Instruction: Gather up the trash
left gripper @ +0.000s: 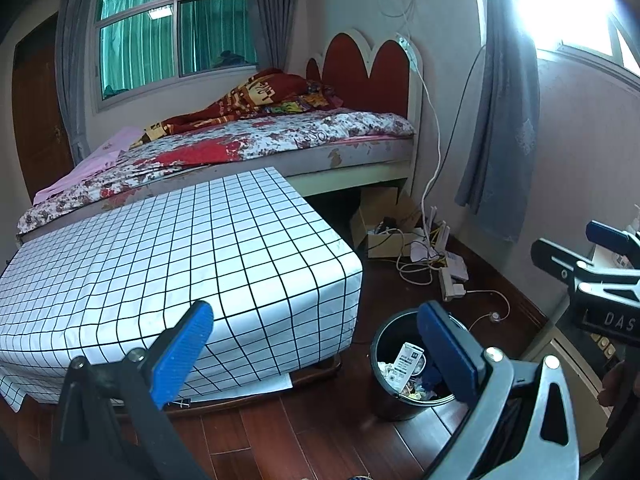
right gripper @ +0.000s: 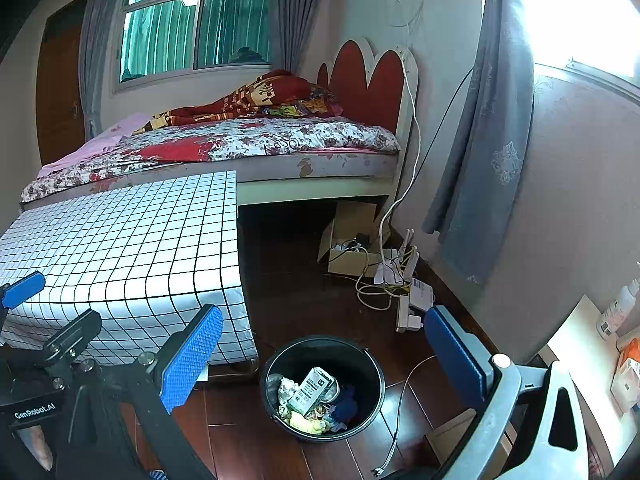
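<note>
A black trash bin (right gripper: pixel 372 364) stands on the wooden floor beside the checked table; it holds a white carton (right gripper: pixel 314 390), crumpled paper and bits of yellow and blue scrap. The same bin (left gripper: pixel 384 344) shows in the left wrist view, partly behind the right blue finger pad. My left gripper (left gripper: pixel 316 348) is open and holds nothing; it hovers above the floor between table corner and bin. My right gripper (right gripper: pixel 324 356) is open and empty, held over the bin. The other gripper appears at each view's edge: right one (left gripper: pixel 600 256), left one (right gripper: pixel 24 292).
A low table (left gripper: pixel 160 248) under a black-and-white grid cloth sits left of the bin, with a bed (left gripper: pixel 240 144) behind it. A cardboard box (right gripper: pixel 348 248), power strip (right gripper: pixel 408 312) and tangled cables lie on the floor by the wall. Bottles (right gripper: pixel 616 312) stand on a shelf at right.
</note>
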The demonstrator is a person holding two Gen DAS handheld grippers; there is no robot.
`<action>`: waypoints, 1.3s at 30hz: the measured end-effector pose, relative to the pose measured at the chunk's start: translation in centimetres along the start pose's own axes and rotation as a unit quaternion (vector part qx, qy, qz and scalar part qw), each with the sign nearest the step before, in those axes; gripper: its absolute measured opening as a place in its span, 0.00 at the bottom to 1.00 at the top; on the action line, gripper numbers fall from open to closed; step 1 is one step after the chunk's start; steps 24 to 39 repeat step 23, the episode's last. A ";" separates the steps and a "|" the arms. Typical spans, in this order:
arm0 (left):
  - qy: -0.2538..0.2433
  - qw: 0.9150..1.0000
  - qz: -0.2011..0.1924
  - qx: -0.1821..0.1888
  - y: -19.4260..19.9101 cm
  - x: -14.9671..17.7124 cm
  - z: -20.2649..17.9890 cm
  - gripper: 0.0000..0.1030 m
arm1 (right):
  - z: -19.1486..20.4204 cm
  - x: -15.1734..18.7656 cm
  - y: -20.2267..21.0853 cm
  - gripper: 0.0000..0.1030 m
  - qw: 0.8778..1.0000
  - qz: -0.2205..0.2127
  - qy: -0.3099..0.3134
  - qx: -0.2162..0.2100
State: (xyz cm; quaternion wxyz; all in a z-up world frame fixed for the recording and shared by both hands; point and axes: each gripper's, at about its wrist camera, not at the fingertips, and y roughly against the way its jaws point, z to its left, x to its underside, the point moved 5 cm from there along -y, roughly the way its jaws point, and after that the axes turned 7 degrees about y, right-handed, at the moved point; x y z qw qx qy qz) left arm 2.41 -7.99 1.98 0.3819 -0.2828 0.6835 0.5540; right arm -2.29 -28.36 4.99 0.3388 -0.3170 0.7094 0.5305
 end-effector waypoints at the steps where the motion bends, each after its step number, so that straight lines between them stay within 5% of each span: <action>1: 0.001 1.000 0.000 0.000 0.0 0.0 0.0 0.99 | 0.0 0.0 0.0 0.99 1.000 0.000 0.000 -0.001; 39: -0.006 1.000 -0.003 0.017 -0.2 -0.1 0.0 0.99 | 0.0 0.2 -0.7 0.99 1.000 0.008 0.004 -0.005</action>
